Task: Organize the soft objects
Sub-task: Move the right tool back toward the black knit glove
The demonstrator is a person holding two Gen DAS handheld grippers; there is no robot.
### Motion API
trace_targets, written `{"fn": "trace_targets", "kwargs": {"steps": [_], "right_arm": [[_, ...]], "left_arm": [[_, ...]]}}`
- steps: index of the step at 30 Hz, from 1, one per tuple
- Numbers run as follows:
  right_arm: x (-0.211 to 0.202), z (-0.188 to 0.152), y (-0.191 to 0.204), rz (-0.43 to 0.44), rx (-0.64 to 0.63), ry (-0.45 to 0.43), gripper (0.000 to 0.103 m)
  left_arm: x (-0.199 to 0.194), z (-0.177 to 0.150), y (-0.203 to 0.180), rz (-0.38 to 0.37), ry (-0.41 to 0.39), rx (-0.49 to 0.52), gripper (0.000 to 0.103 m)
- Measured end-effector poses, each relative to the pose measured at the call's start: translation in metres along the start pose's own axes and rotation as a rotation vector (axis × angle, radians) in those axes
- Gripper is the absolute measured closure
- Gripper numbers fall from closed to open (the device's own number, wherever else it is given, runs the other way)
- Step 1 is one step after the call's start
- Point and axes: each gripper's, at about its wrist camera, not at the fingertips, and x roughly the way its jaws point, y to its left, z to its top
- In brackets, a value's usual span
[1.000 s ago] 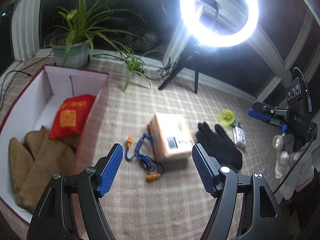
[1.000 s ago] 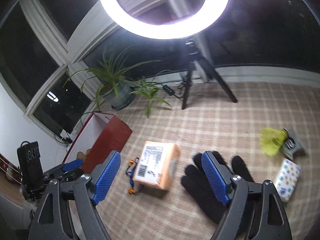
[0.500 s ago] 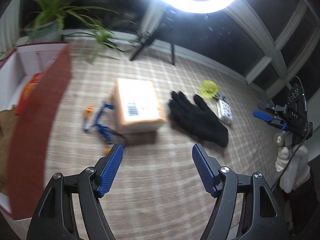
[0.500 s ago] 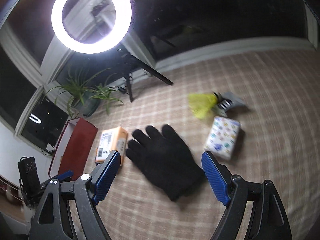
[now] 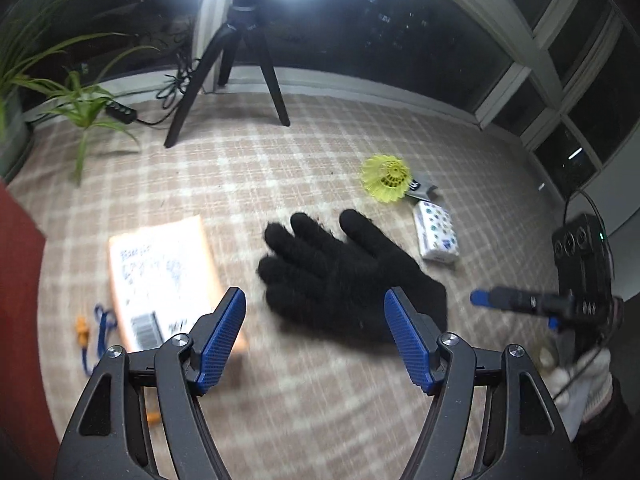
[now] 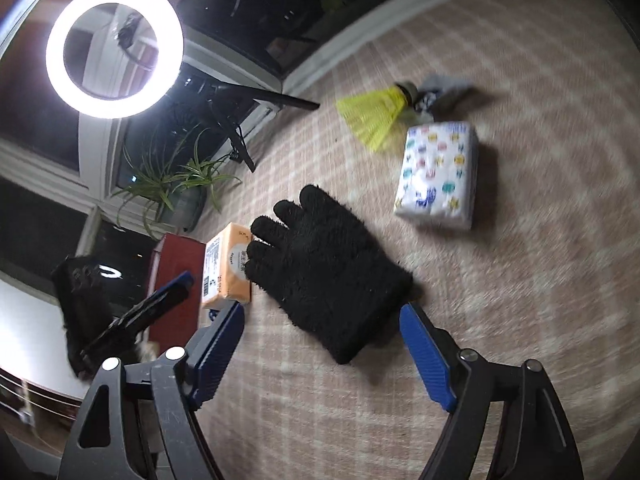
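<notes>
A black fuzzy glove (image 5: pixel 344 276) lies flat on the checked cloth, fingers pointing away; it also shows in the right wrist view (image 6: pixel 324 276). My left gripper (image 5: pixel 316 332) is open and empty, just short of the glove's cuff. My right gripper (image 6: pixel 322 350) is open and empty, also close to the cuff end. The right gripper's blue tip shows in the left wrist view (image 5: pixel 516 300) to the right of the glove. A white patterned tissue pack (image 6: pixel 438 176) lies beyond the glove to the right; the left wrist view shows it too (image 5: pixel 436 232).
An orange parcel (image 5: pixel 164 276) lies left of the glove. A red box (image 5: pixel 20 320) stands at the far left. A yellow shuttlecock (image 5: pixel 386 178), blue-orange corded earplugs (image 5: pixel 94 332), a ring-light tripod (image 5: pixel 236 56) and potted plants (image 6: pixel 176 188) are around.
Both grippers have swung right and come closer to the glove. The red box with its contents has slid out to the left edge of the left wrist view.
</notes>
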Motion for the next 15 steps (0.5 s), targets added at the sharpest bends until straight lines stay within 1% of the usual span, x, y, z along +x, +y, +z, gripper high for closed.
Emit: {"fn": "trace_targets", "kwargs": {"steps": [5, 8, 13, 15], "right_arm": [[0.012, -0.002, -0.012, 0.023, 0.058, 0.031, 0.038], [0.021, -0.005, -0.017, 0.06, 0.093, 0.049, 0.043], [0.032, -0.003, -0.02, 0.09, 0.126, 0.06, 0.044], [0.037, -0.001, -0.02, 0.085, 0.127, 0.064, 0.044]], "left_arm": [[0.024, 0.016, 0.01, -0.002, 0.044, -0.016, 0.031], [0.035, 0.021, 0.013, 0.0, 0.065, -0.015, 0.032], [0.051, 0.028, 0.02, -0.019, 0.104, -0.032, 0.032], [0.056, 0.031, 0.022, -0.018, 0.117, -0.042, 0.032]]}}
